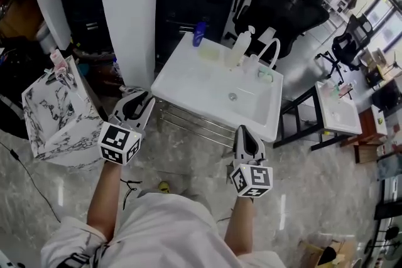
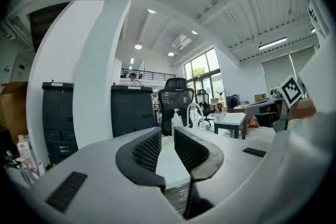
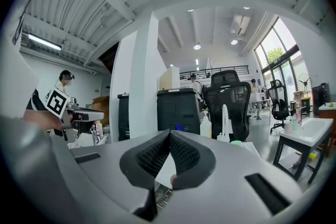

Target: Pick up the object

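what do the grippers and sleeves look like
The left gripper and right gripper are pale grey shells with black ribbed pads, each carrying a white cube with black square markers. The person wears white short sleeves.

Rig: left gripper point(image 1: 135, 99) and right gripper point(image 1: 244, 132) had grey-white shells, black meshed pads point(image 2: 144, 150), black-white marker cubes point(image 1: 119, 142). Person wore white short-sleeve shirt point(image 1: 163, 229), dark-striped cuff point(image 1: 76, 258).

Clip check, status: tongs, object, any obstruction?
Left tongs open, empty. Right tongs shut, empty. Nothing picked up; pump bottle and blue bottle stand at far edge of sink. Tongs short of it; no obstruction seen.
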### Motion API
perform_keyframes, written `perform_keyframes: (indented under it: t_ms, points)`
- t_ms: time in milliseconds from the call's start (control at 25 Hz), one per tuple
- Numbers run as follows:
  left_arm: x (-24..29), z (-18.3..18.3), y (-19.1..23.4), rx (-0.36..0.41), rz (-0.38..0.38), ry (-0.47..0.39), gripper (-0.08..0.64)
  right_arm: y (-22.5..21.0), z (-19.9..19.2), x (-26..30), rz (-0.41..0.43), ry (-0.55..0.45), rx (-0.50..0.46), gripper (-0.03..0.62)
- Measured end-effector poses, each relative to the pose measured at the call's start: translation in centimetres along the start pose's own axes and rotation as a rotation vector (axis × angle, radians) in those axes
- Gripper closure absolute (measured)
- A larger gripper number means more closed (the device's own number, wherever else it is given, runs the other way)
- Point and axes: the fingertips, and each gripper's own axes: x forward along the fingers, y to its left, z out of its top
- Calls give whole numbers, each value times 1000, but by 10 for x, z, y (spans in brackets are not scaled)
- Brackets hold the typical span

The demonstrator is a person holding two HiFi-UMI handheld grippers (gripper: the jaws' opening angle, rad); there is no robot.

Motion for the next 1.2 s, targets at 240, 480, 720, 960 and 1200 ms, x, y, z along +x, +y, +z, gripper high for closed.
perform_keyframes:
  t_ms: [240, 480, 720, 960, 1200]
  points:
    - [29, -6, 15, -2, -25, 11, 491, -7, -1, 31, -18, 9, 2, 586]
    - [59, -15, 29, -5, -29, 22, 491, -19, -9, 63, -20, 13, 10, 586]
    - [95, -18, 41, 2, -25, 46, 491, -40, -12, 102, -13, 21, 23, 586]
    - [145, -21, 56, 6, -7, 75, 491, -69, -13, 156, 5, 30, 35, 586]
    - [213, -24, 67, 5, 15, 117, 491, -108, -13, 217, 38, 46, 45, 586]
